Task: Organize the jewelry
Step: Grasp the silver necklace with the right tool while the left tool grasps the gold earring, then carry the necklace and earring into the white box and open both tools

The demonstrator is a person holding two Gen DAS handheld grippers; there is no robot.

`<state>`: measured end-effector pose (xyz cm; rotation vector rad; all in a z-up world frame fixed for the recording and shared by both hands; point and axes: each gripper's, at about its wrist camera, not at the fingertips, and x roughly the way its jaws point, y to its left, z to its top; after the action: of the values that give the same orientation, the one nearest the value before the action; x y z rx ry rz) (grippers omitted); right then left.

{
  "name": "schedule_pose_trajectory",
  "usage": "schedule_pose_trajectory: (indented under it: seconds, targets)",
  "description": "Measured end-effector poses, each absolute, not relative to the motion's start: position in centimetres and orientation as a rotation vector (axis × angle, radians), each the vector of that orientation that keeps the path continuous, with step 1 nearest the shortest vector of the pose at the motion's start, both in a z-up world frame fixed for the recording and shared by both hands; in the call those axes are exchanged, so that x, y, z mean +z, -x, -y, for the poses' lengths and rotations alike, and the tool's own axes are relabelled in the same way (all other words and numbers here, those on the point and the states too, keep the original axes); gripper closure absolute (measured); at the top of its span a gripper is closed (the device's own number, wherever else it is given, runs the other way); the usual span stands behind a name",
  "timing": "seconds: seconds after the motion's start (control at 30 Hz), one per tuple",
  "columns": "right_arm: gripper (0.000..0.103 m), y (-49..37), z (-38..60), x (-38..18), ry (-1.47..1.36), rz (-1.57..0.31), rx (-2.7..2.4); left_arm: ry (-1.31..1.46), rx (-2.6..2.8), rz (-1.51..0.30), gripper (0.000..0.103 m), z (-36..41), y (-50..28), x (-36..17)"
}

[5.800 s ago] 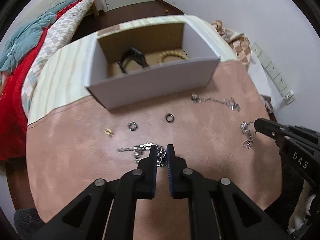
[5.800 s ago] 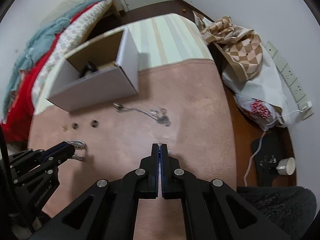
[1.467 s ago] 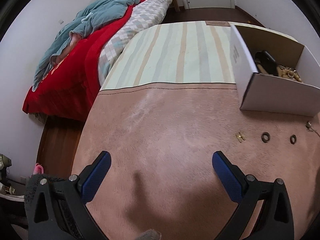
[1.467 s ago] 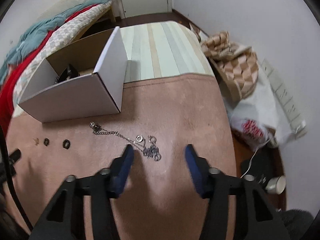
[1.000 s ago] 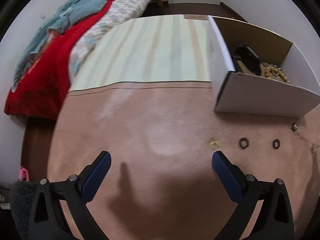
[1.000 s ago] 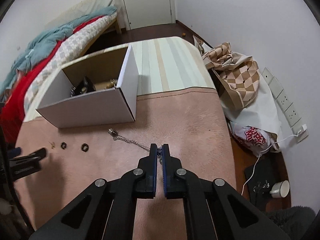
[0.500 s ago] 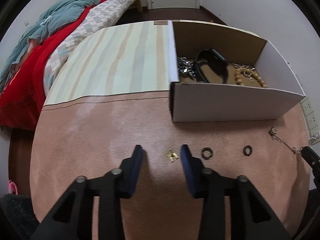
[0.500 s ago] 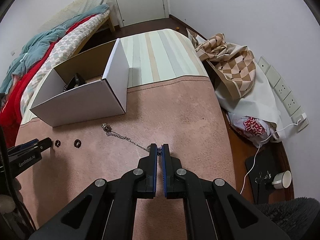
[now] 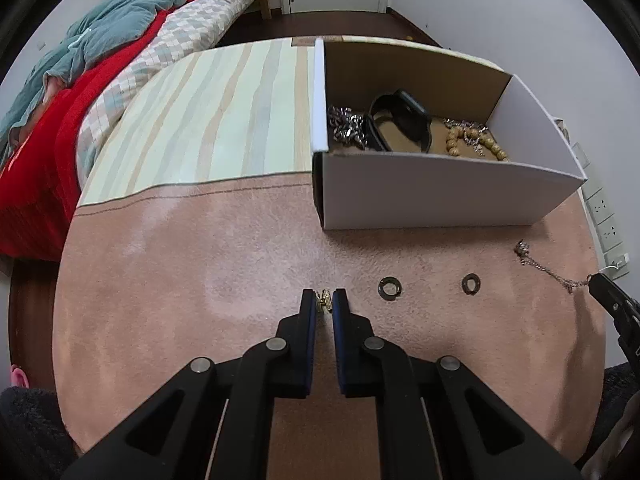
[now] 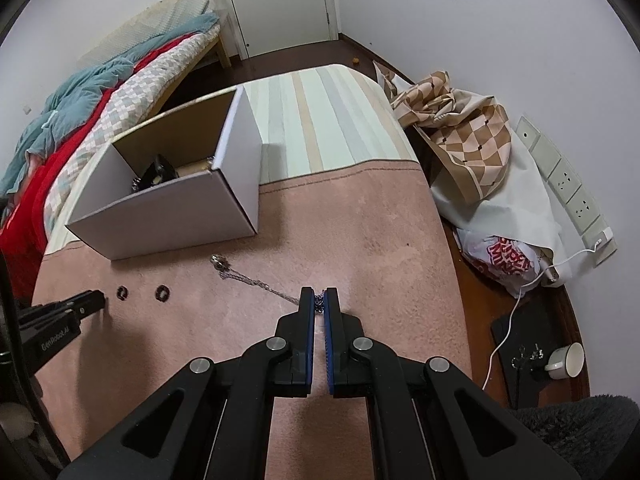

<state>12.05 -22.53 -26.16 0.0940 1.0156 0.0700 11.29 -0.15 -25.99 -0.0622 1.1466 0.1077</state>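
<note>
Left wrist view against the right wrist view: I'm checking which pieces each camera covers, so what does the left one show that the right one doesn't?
Only the left wrist view shows the small gold piece pinched in the left gripper, and the beaded bracelet in the box.

Only the right wrist view shows the right gripper shut on the silver chain, plus the mug on the floor.

Both show the box, two dark rings and the chain.

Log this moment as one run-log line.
left gripper: just closed on gold earring | right gripper: shut on chain | rings: on mat | box: open
</note>
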Motion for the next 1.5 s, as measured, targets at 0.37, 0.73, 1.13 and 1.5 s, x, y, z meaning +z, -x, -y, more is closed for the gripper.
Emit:
schedule_pose_trajectory:
  seconds: [0.37,0.73,1.13,1.5]
  targets:
    - [0.099,-11.5,20.3,-20.4,-0.124,-0.928,0.190,0.052,0.072,-1.019,0.097,0.3,-11.3,-20.0]
    - [0.099,-14.0,18.3,-11.0,-0.177,-0.800,0.319,0.093,0.009,-0.904,0.097,-0.5,-14.1,-12.8]
    - [0.099,-22.8,14.4,-12.0,-0.059,-0.869,0.367,0.167,-0.059,-1.014,0.097,-3.1,-20.3,-13.9]
    - [0.098,-26.4,14.6,-18.3,-0.036,-1.037,0.379,0.280,-0.163,-1.193,0.094,-2.1,-24.9,-18.1]
